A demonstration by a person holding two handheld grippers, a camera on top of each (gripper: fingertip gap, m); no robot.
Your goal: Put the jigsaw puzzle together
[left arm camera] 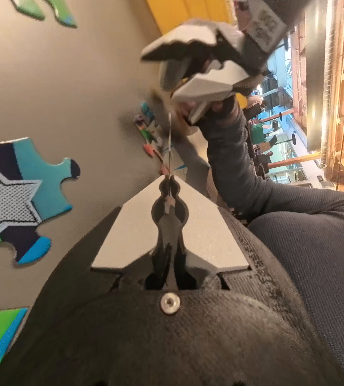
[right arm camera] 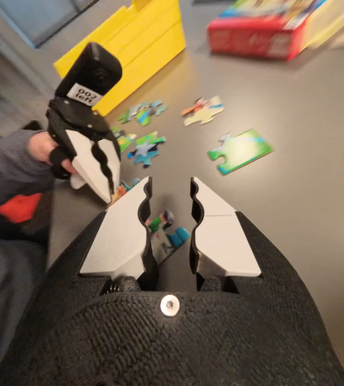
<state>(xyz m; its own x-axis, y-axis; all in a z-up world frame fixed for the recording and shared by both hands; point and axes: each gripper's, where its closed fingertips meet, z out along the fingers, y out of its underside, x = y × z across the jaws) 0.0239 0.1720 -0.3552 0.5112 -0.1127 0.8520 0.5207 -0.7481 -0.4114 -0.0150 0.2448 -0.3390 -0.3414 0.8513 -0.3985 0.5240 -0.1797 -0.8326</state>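
left gripper (left arm camera: 169, 179): jaws closed on a thin puzzle piece (left arm camera: 169, 146), seen edge-on and running straight out from the tips, so both pads press its flat faces.
held piece: up off the table, between the two grippers; its picture side is hard to make out through blur.
right gripper (right arm camera: 171, 179): jaws well apart, nothing in them; it hangs over a figure piece (right arm camera: 166, 231) lying flat on the table, pads not touching it.
handling, as a judgement: the pinch sits near one end of the card, so the piece could swivel or flex; a steady, level wrist would suit it.
nearby: a star piece (right arm camera: 144, 150) just past the left gripper, a green piece (right arm camera: 242, 150) farther right, more pieces beyond.
table (right arm camera: 271, 94): smooth grey-brown, matte, pieces scattered loose.
far side: a yellow box (right arm camera: 141, 52) at left, a red box (right arm camera: 250, 39) at right.
room: brick wall, pipes and bright windows, all blurred.
person: grey sleeve (left arm camera: 240, 167) behind the right gripper.
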